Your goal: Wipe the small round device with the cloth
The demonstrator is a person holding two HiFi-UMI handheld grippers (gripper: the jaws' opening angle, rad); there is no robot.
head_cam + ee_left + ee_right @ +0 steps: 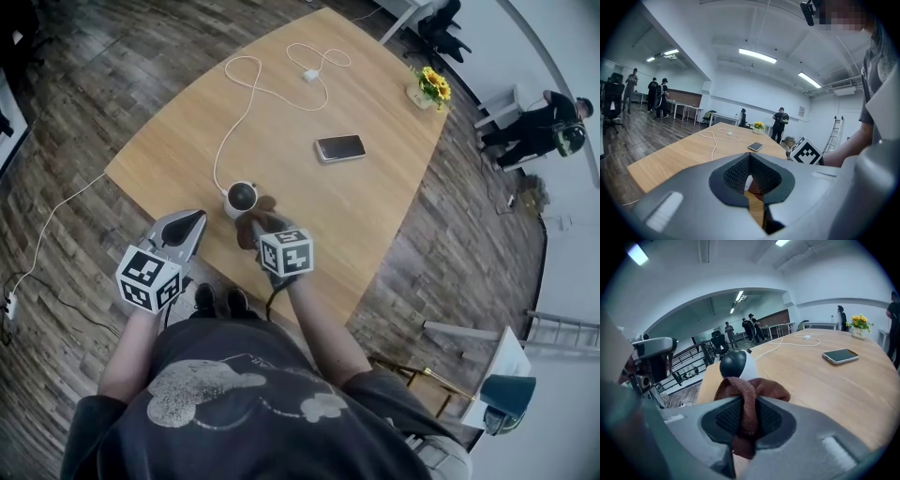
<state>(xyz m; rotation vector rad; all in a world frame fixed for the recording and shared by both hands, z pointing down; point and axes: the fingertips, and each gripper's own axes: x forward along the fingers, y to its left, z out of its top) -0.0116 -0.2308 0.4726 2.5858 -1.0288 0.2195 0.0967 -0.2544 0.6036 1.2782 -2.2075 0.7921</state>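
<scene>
The small round device (242,197), white with a black face, stands near the table's near edge, and a white cable runs away from it. My right gripper (262,229) is shut on a brown cloth (254,225) that bunches just beside the device. In the right gripper view the cloth (751,391) bulges out of the right gripper (748,417), right in front of the device (735,365). My left gripper (193,222) hovers just left of the device, off the table edge. In its own view the left gripper (751,177) is shut with nothing held.
A phone (339,147) lies mid-table. The white cable (246,98) loops to an adapter (310,75) at the far side. A pot of yellow flowers (430,89) stands at the far right corner. A person (539,127) stands beyond the wooden table (375,216).
</scene>
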